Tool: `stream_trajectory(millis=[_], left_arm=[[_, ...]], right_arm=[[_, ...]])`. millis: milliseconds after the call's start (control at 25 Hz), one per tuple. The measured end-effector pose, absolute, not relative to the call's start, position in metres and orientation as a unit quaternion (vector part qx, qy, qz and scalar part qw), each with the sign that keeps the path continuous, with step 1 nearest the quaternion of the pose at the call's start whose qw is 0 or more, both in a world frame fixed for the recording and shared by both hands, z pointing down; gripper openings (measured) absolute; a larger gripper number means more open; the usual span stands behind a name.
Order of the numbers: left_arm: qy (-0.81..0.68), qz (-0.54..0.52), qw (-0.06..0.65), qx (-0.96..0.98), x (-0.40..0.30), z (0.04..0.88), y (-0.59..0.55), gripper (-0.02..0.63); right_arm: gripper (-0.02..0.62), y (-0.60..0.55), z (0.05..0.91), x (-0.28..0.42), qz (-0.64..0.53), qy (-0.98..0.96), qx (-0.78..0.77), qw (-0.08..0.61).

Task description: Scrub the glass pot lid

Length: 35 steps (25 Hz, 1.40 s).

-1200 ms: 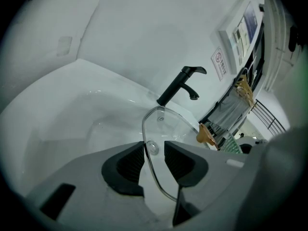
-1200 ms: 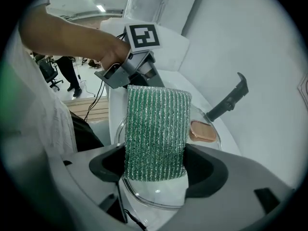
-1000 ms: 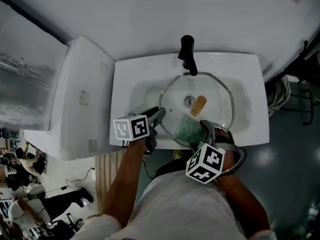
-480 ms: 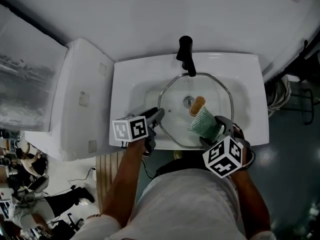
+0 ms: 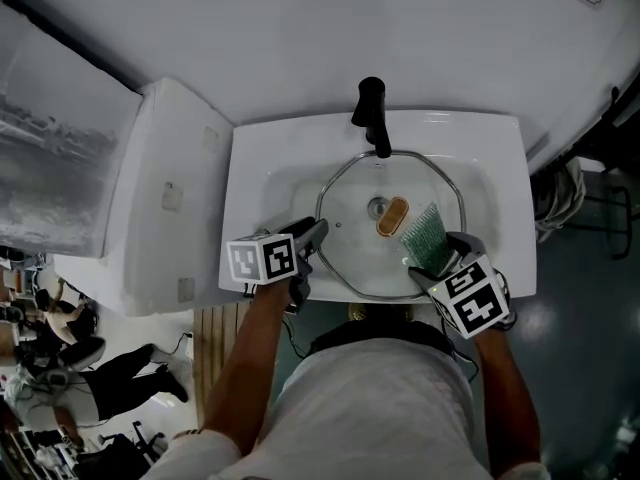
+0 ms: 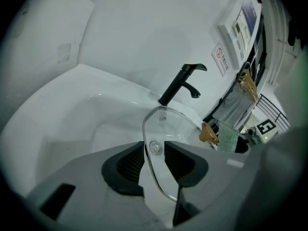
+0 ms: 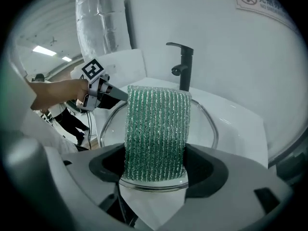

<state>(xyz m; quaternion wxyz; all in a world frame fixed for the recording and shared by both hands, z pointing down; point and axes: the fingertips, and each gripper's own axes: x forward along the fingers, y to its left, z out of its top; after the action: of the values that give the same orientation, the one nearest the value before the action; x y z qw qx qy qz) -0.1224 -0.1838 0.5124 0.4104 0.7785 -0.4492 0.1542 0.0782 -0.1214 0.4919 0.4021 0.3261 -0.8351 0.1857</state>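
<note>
The glass pot lid (image 5: 355, 243) with its tan knob (image 5: 392, 216) lies over the white sink basin (image 5: 260, 183), below the black faucet (image 5: 372, 113). My left gripper (image 5: 316, 234) is shut on the lid's left rim; in the left gripper view the metal-edged rim (image 6: 149, 165) runs between the pads of the left gripper (image 6: 154, 151). My right gripper (image 5: 437, 258) is shut on a green scrub sponge (image 5: 426, 234), which rests on the lid's right part beside the knob. In the right gripper view the sponge (image 7: 156, 134) stands up from the right gripper (image 7: 156, 166), above the lid rim (image 7: 212, 129).
A white cabinet (image 5: 165, 198) adjoins the sink on the left. The wall rises right behind the faucet. Cables and a wire rack (image 5: 565, 188) hang off the sink's right end. People stand on the floor at the lower left (image 5: 60, 368).
My right gripper has slid the sponge across the lid from its near-left part to the right of the knob, rolling as it went. The left gripper and lid have stayed put.
</note>
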Motion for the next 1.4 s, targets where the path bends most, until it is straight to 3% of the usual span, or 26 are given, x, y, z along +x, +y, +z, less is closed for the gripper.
stream_trajectory(millis=[360, 720, 1400], left_arm=[[-0.479, 0.173, 0.376, 0.775, -0.127, 0.504, -0.182, 0.143], [-0.497, 0.155, 0.283, 0.806, -0.122, 0.445, -0.186, 0.143], [-0.454, 0.060, 0.114, 0.882, -0.061, 0.331, -0.182, 0.079]], right_arm=[[0.348, -0.127, 0.485, 0.088, 0.213, -0.846, 0.320, 0.370], [0.348, -0.140, 0.445, 0.087, 0.211, -0.872, 0.310, 0.315], [0.348, -0.168, 0.323, 0.051, 0.095, -0.939, 0.298, 0.145]])
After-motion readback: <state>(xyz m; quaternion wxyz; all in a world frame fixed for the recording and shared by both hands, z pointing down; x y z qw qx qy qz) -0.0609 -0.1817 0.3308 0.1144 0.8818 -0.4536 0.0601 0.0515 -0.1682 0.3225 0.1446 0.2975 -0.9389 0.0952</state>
